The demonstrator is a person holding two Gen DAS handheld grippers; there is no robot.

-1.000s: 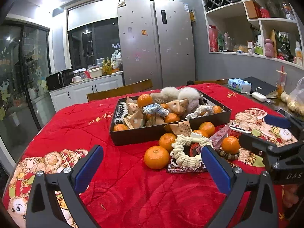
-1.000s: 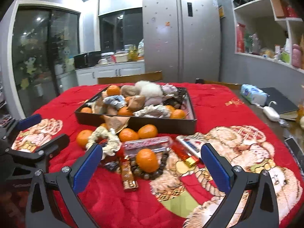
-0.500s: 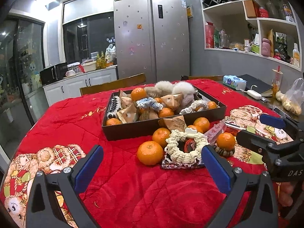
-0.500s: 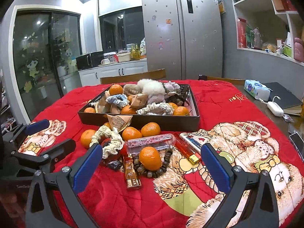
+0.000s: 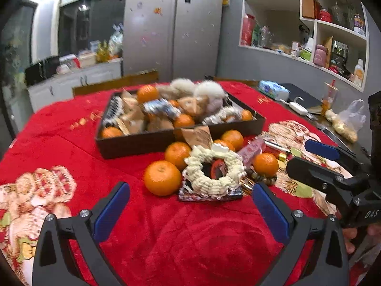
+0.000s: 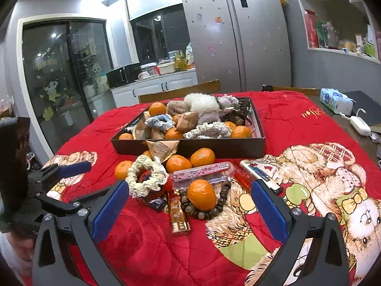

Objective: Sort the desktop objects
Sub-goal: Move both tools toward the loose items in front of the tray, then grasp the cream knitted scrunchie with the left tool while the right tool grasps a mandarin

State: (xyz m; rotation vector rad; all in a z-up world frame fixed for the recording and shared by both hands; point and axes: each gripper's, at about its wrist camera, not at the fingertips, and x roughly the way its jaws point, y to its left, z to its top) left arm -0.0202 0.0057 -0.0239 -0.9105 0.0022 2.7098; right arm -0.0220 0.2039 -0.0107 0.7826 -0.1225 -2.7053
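Observation:
A dark tray [image 5: 166, 139] [image 6: 214, 146] full of oranges, scrunchies and wrapped snacks sits mid-table on the red cloth. In front of it lies a pile: several oranges [image 5: 162, 177] [image 6: 202, 194], a cream scrunchie [image 5: 214, 172] [image 6: 146, 175], a clear tube [image 6: 202, 175], a bead bracelet [image 6: 204, 211], a gold bar [image 6: 178, 214] and lighters [image 6: 260, 174]. My left gripper [image 5: 190, 212] is open and empty, just short of the pile. My right gripper [image 6: 189, 212] is open and empty, its fingers either side of the near orange. Each gripper shows in the other's view.
A tissue pack [image 6: 335, 100], a white charger [image 6: 359, 125] and a dark notebook [image 5: 300, 96] lie at the table's right edge, with a plastic bag [image 5: 347, 121]. Chair backs [image 6: 178, 91] stand behind the table. Fridge and shelves are farther back.
Both grippers have moved forward and lower toward the pile, so the objects look larger. Both stay open and empty.

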